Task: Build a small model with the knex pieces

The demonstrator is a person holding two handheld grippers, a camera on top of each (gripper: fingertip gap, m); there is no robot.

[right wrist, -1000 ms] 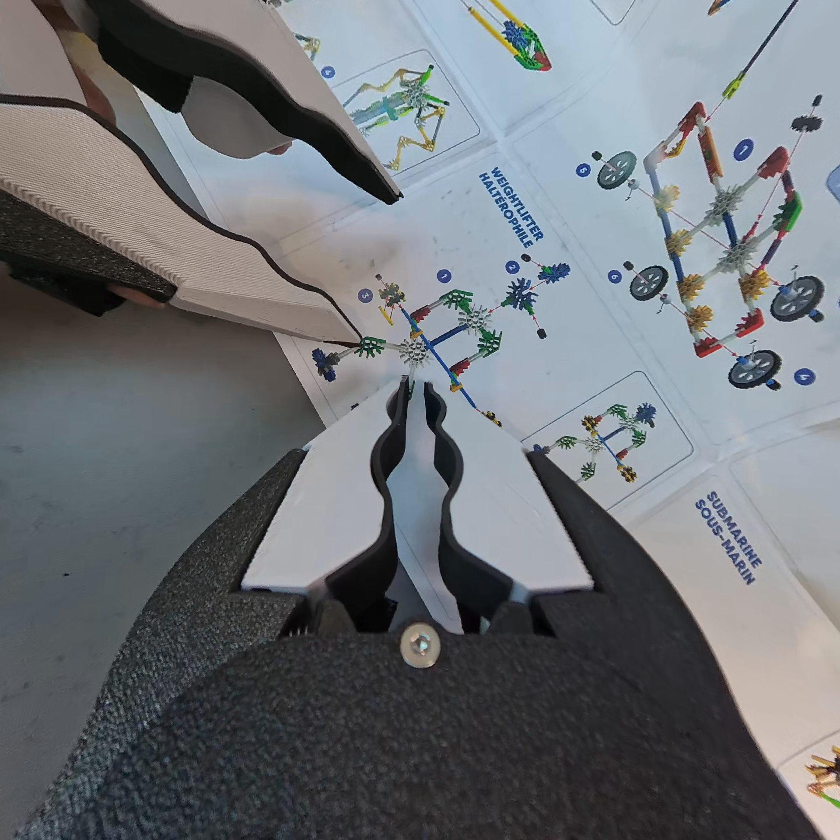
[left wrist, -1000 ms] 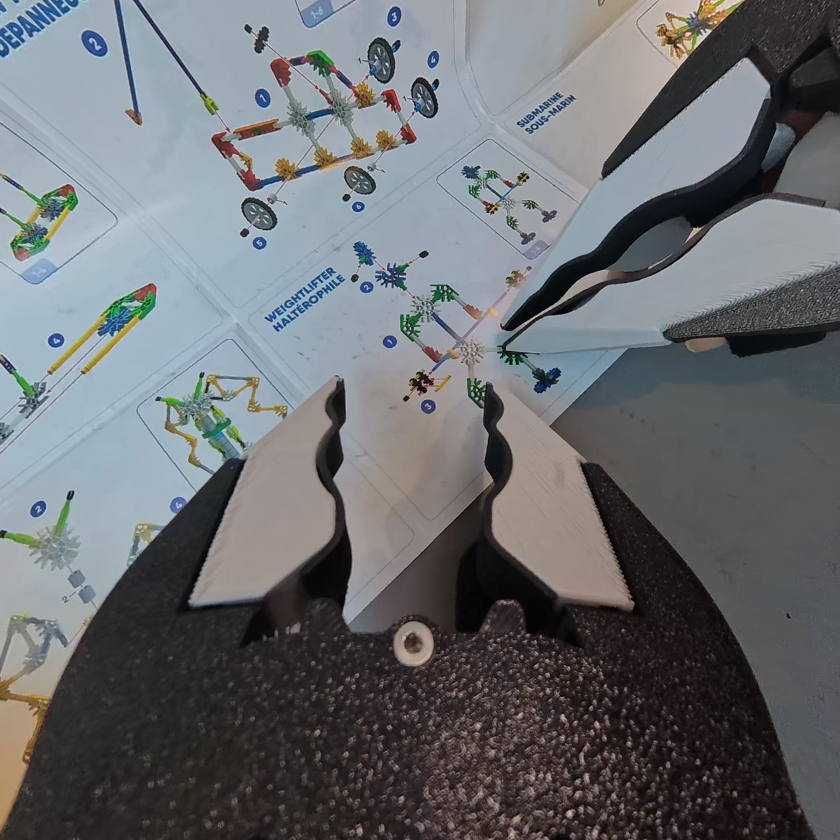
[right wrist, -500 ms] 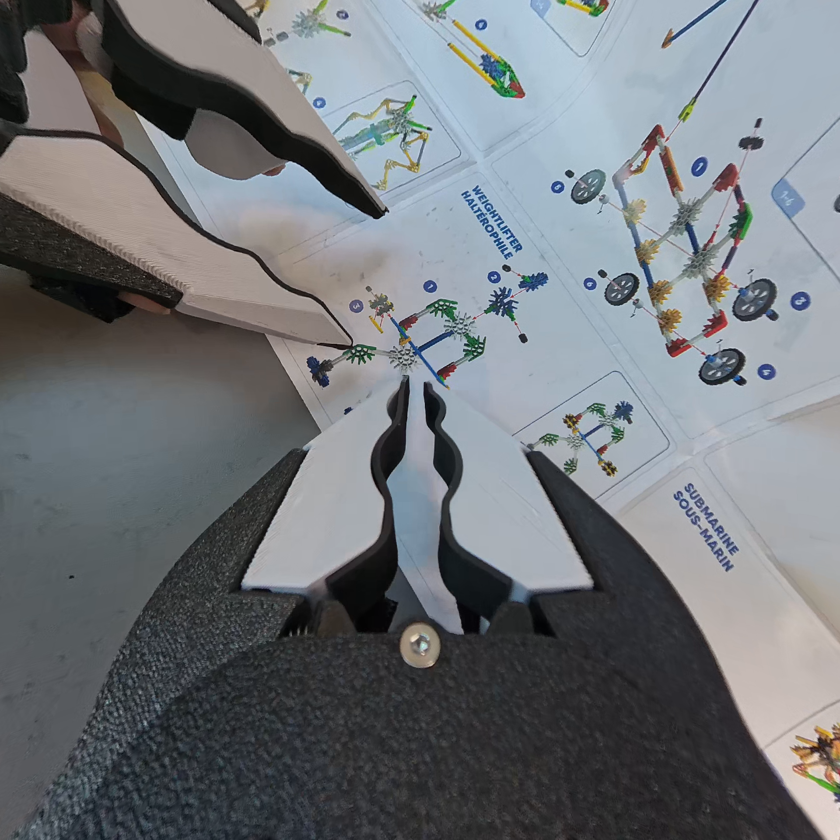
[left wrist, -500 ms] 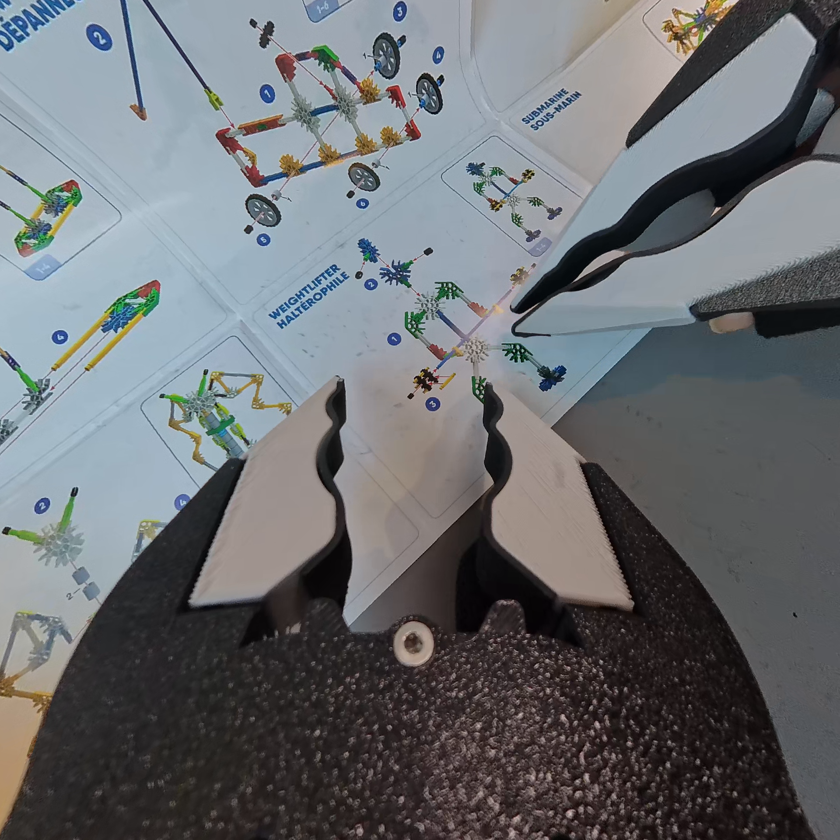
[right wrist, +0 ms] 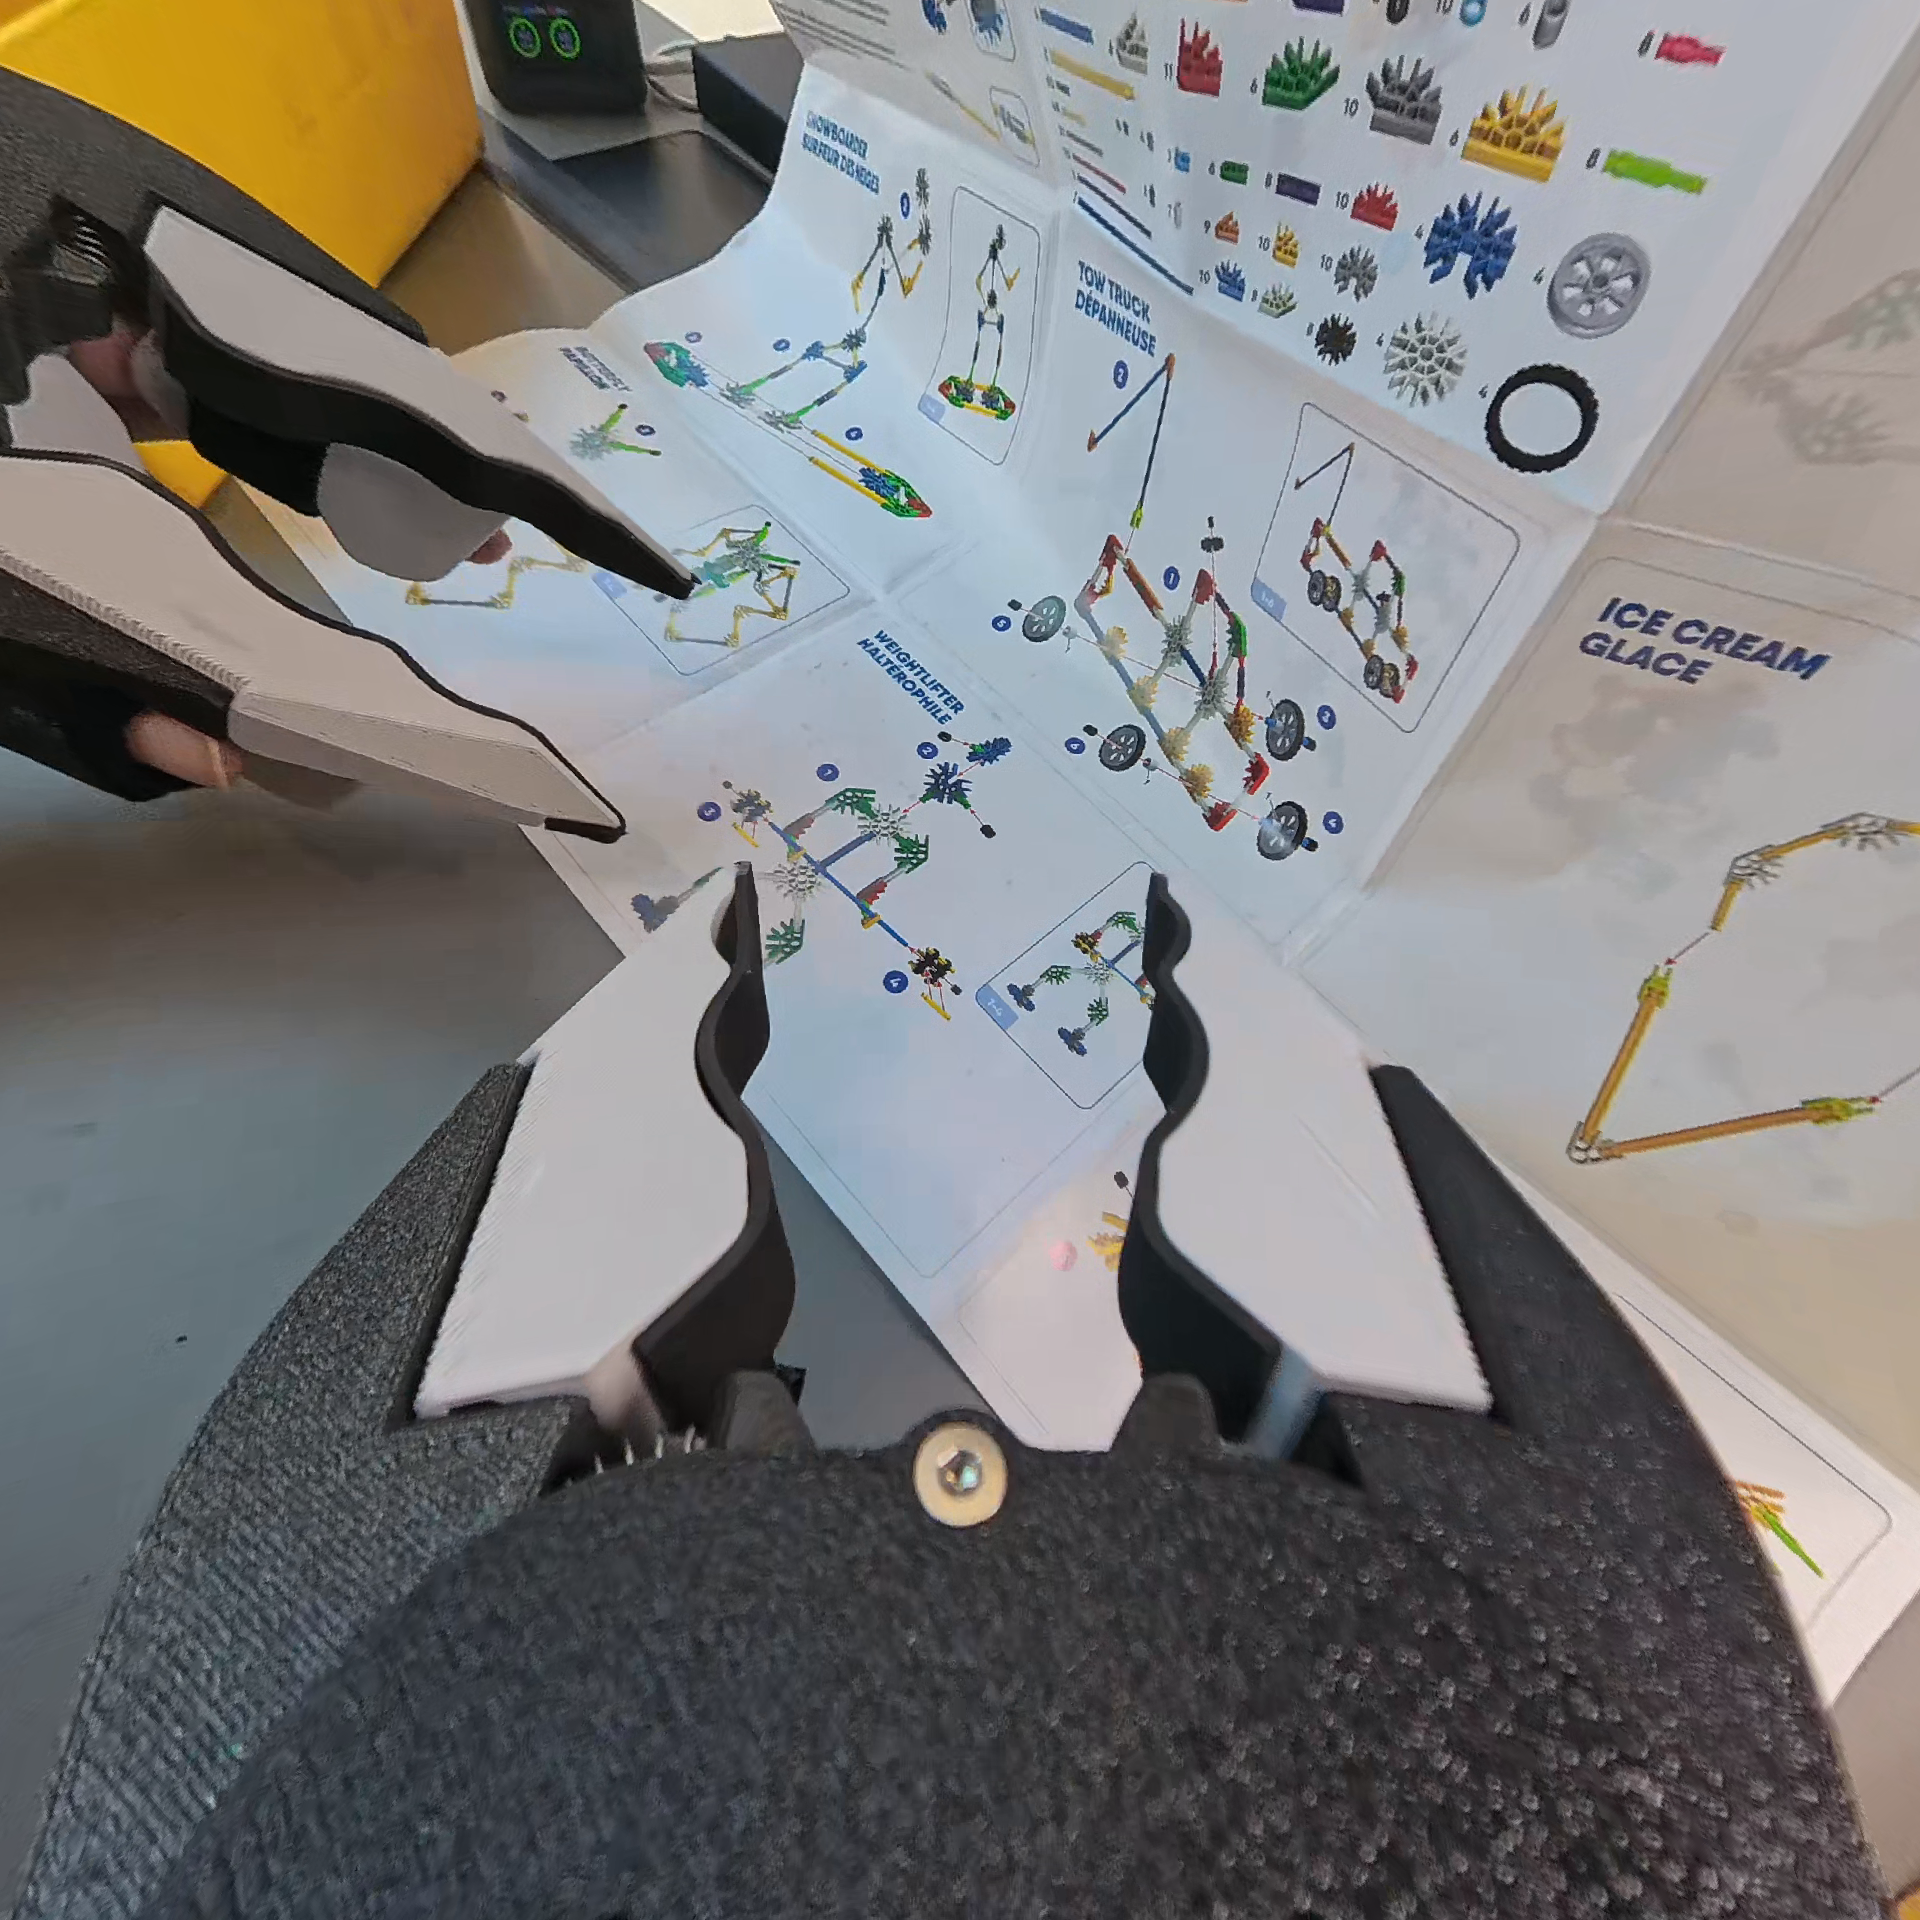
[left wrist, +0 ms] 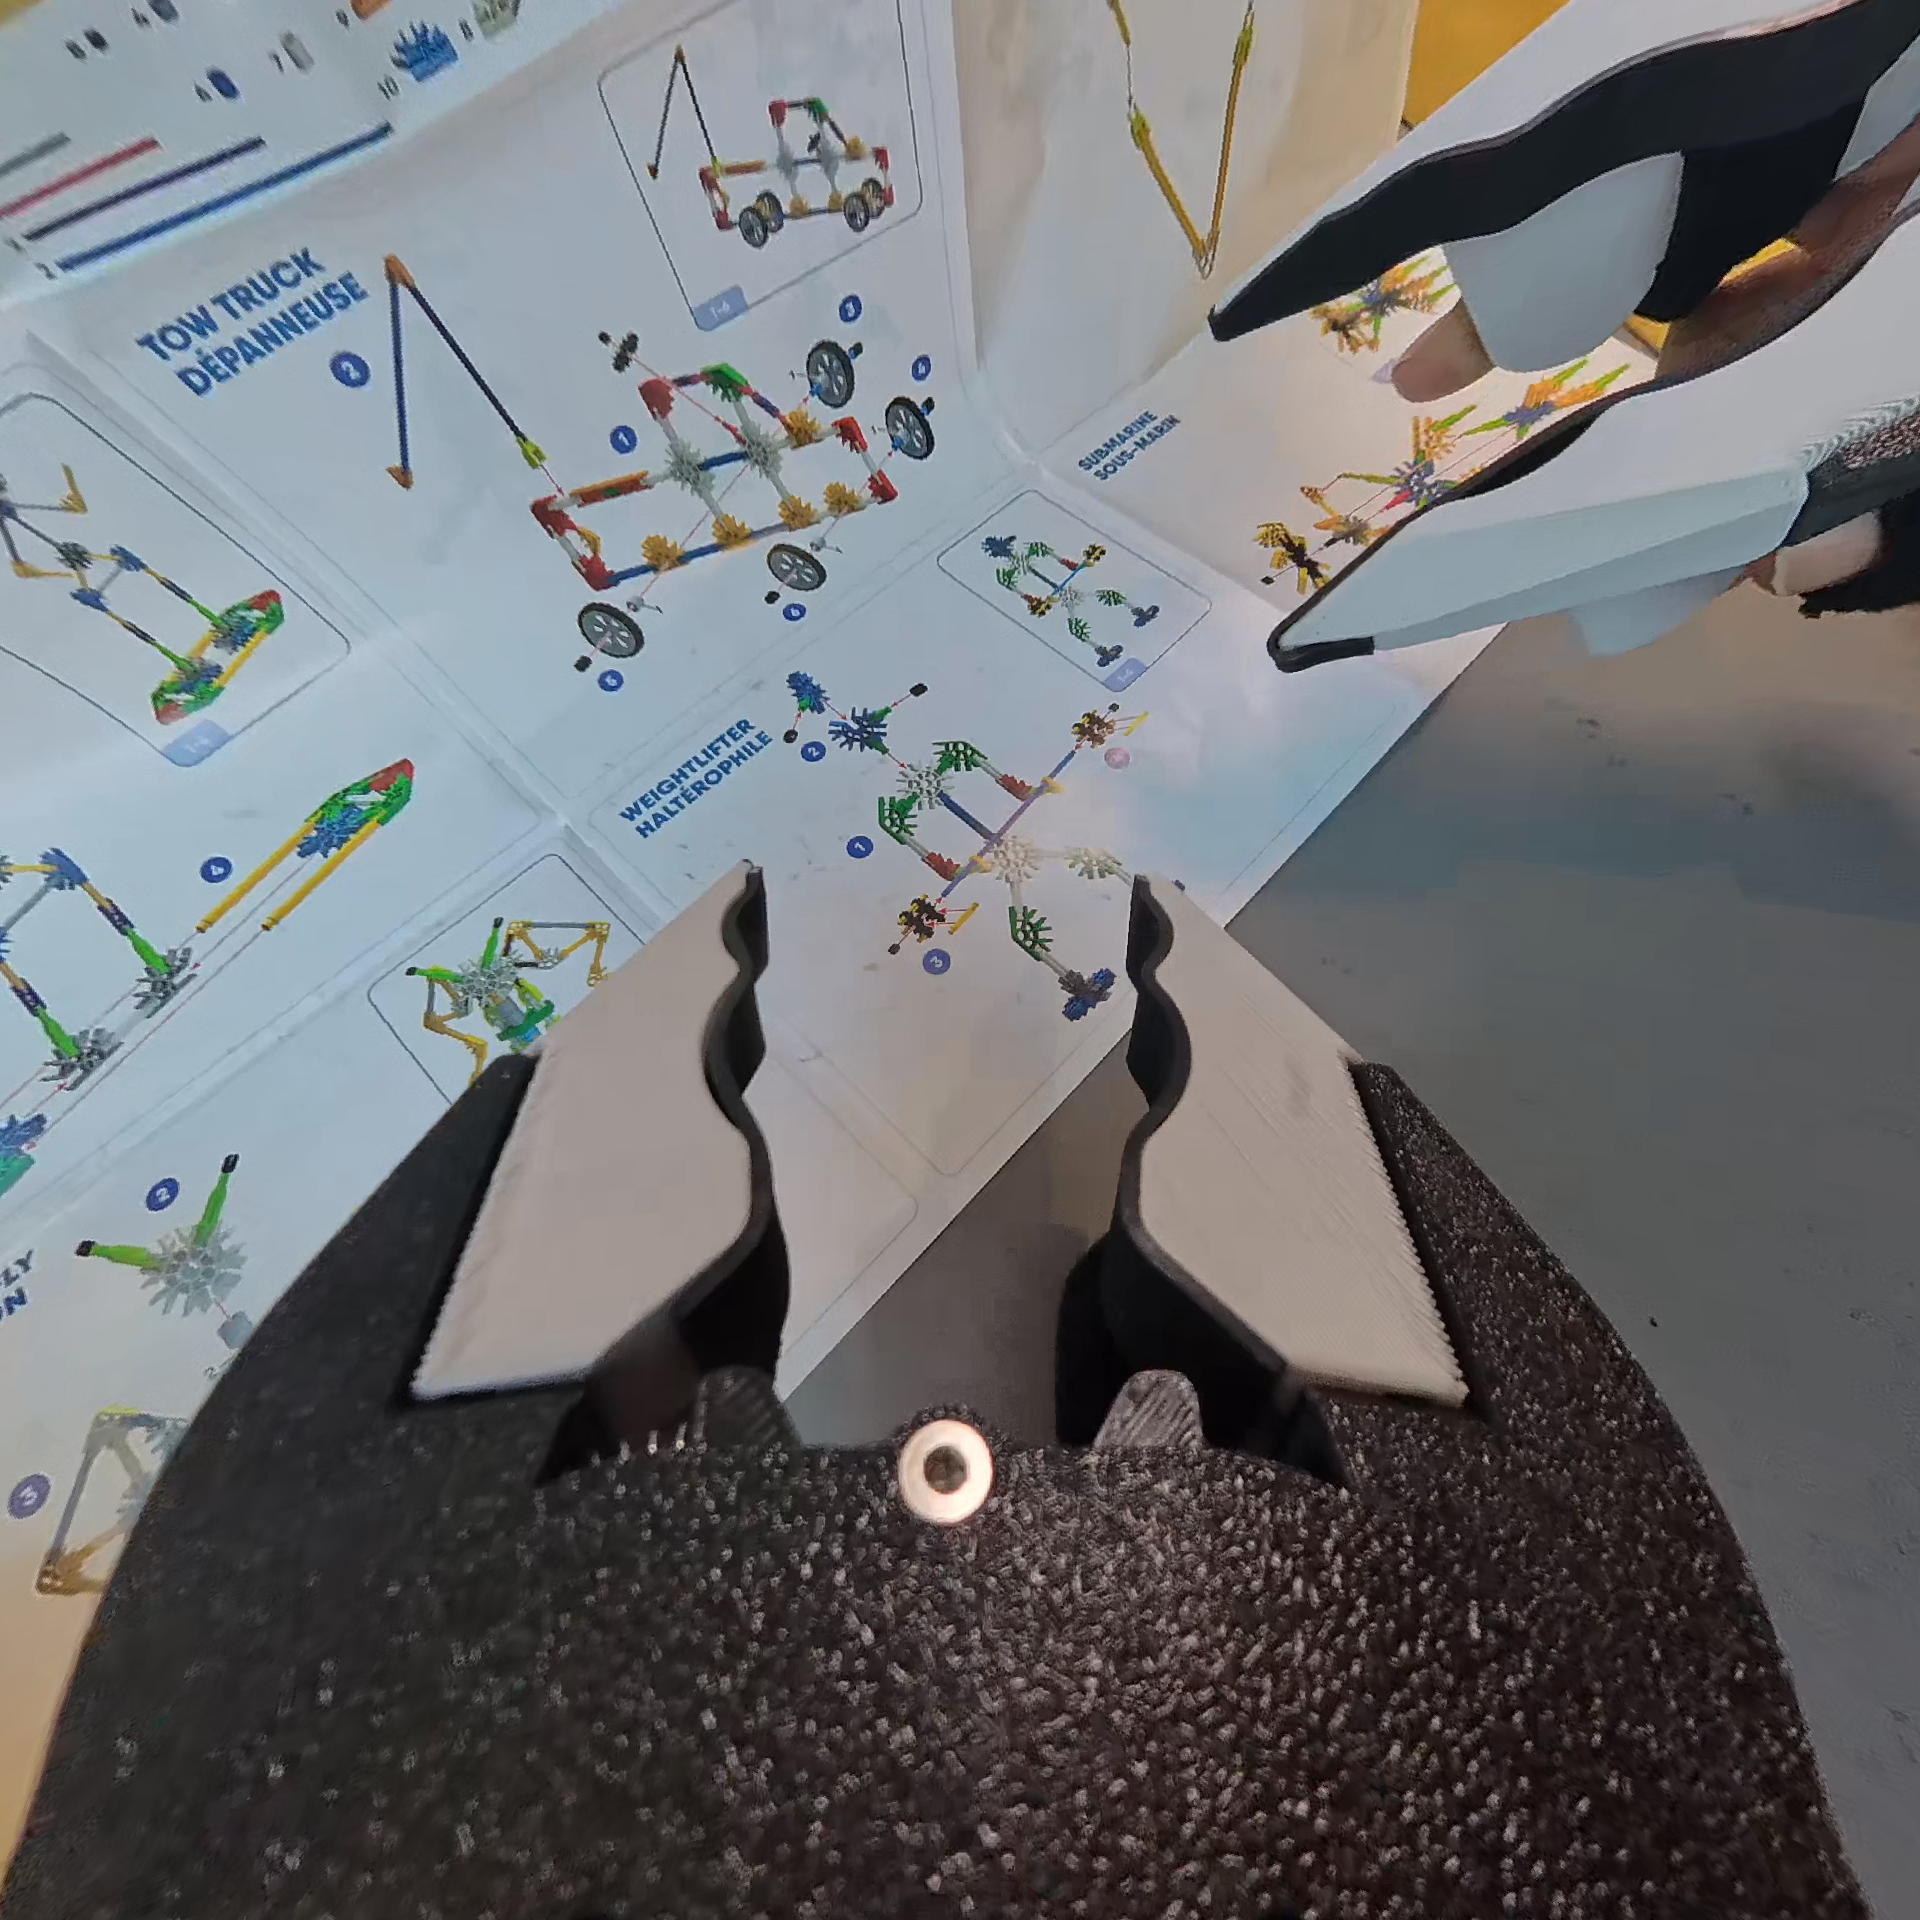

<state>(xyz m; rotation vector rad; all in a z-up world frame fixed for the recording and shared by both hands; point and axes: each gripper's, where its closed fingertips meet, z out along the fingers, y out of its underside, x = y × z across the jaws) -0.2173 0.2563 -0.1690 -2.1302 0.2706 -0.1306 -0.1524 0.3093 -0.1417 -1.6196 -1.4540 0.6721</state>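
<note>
Here, creased white instruction sheet (left wrist: 499, 582) with coloured toy diagrams, on grey table (left wrist: 1621, 935); left tongs (left wrist: 943, 883) apart; right tongs (right wrist: 945, 878) apart

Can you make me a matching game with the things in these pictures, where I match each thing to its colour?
Things:
1. sheet
2. table
3. bin
4. screw

Colours:
A. yellow
B. silver
C. white with coloured drawings
D. grey

Pairs: 1-C, 2-D, 3-A, 4-B
</note>
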